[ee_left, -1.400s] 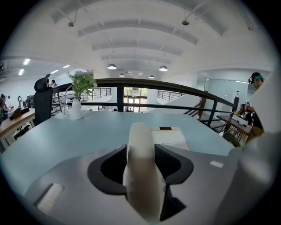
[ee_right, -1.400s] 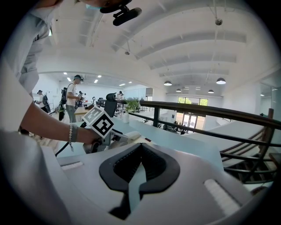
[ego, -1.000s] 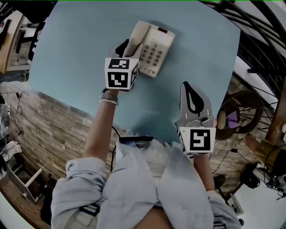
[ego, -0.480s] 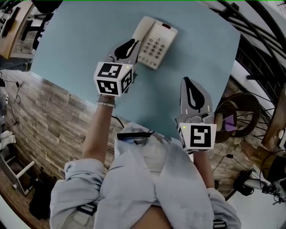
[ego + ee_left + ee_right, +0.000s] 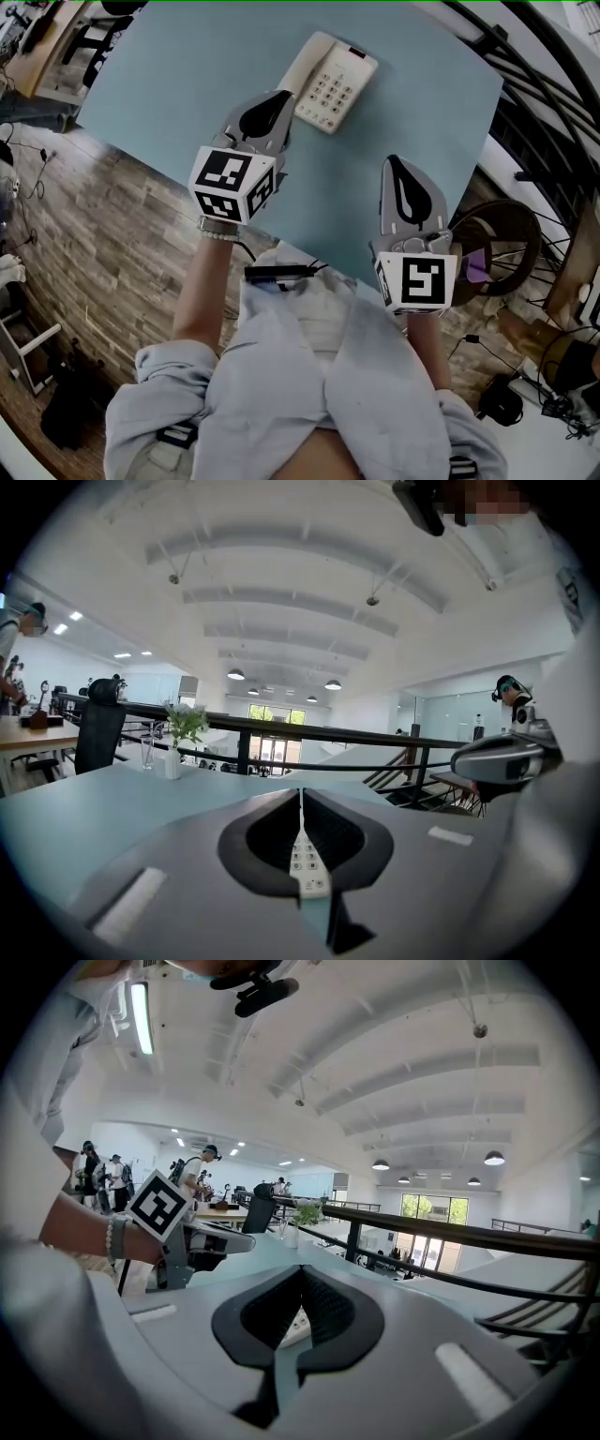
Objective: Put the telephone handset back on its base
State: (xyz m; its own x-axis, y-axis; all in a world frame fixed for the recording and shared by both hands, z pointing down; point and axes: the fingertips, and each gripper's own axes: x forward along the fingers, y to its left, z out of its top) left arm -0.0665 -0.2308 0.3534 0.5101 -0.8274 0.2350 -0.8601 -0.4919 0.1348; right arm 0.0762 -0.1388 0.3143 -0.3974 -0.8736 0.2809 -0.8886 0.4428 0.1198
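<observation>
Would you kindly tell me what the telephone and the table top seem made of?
Telephone: probably moulded plastic, cream, smooth, with rounded edges and slight sheen. Table top: pale blue, uniform and matte, perhaps laminate or painted board; unclear.

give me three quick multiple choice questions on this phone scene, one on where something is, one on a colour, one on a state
1. Where is the handset?
A in a drawer
B on the telephone base
C on a shelf

2. What colour is the table top?
A light blue
B red
C black

3. How do the left gripper jaws stand?
A wide open
B shut on the handset
C shut, empty

Answers:
1 B, the handset lies in its cradle along the base's side.
2 A, the top is pale blue all over.
3 C, the jaws, just closed, meet with nothing between them.
</observation>
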